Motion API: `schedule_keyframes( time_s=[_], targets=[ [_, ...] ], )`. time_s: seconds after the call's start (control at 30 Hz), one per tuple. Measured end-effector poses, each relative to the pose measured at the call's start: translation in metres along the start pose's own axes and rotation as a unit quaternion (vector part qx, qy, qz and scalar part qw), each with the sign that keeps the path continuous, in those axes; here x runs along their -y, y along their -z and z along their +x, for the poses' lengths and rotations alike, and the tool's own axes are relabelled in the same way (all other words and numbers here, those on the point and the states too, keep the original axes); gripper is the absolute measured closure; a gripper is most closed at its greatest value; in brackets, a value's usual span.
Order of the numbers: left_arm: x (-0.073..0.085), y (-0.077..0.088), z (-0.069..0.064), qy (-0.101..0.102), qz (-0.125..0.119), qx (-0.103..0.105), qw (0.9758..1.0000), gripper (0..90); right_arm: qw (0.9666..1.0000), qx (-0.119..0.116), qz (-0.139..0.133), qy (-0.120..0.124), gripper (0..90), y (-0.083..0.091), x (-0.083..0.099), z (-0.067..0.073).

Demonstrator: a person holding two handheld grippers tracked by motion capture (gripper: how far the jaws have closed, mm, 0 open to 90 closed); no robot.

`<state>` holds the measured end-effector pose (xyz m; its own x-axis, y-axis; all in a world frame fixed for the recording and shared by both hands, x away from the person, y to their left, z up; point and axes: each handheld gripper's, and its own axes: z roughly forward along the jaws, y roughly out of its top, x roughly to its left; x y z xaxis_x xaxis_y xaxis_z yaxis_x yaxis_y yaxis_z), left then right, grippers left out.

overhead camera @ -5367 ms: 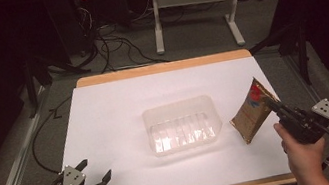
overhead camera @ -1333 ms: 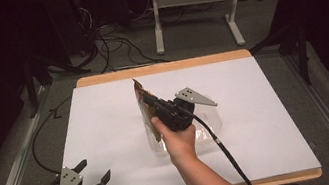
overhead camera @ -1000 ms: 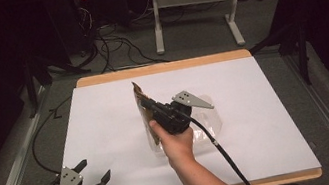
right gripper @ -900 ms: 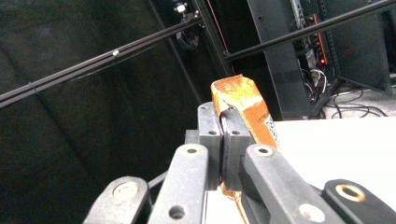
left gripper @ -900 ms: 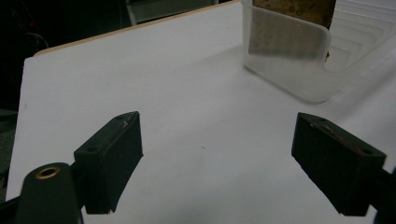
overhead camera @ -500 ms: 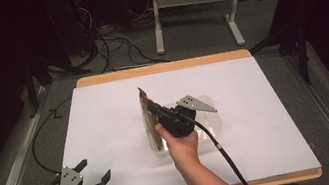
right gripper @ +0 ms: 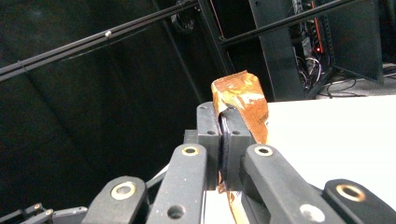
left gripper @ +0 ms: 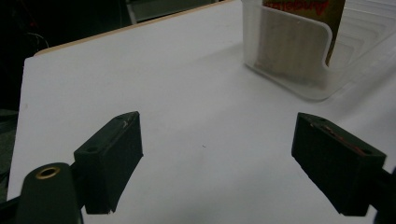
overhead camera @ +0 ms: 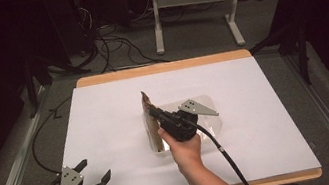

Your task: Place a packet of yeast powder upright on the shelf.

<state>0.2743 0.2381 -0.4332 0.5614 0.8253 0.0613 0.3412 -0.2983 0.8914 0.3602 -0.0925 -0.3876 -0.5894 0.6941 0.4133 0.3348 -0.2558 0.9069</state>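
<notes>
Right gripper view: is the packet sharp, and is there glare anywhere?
Right gripper view: orange packet reasonably sharp against a dark background. Left gripper view: clear tray slightly soft, near fingers blurred. High view: white table bright, evenly lit.

Overhead view of table (overhead camera: 108,132); two close finger-level views.

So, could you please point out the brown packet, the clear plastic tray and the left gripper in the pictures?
brown packet (right gripper: 243,95): right gripper view, crumpled top end above the closed jaws.
clear plastic tray (left gripper: 285,49): left gripper view, near side wall.
left gripper (overhead camera: 94,170): high view, gap between its open jaws.
</notes>
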Motion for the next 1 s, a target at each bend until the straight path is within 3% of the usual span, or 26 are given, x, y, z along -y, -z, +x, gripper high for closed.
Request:
schedule_keyframes(
  time_s=[0.47, 1.0],
  targets=[
    [-0.0006, -0.0002, 0.002, -0.001, -0.001, 0.001, 1.0, 17.0, 0.9994, -0.007, 0.032, 0.014, 87.6, 0.0098, 0.0089, 0.0022],
    [-0.0002, 0.0007, 0.0027, -0.001, -0.001, 0.0, 1.0, 17.0, 0.999, -0.006, 0.039, 0.023, 87.5, 0.006, 0.0057, 0.0036]
  ],
)
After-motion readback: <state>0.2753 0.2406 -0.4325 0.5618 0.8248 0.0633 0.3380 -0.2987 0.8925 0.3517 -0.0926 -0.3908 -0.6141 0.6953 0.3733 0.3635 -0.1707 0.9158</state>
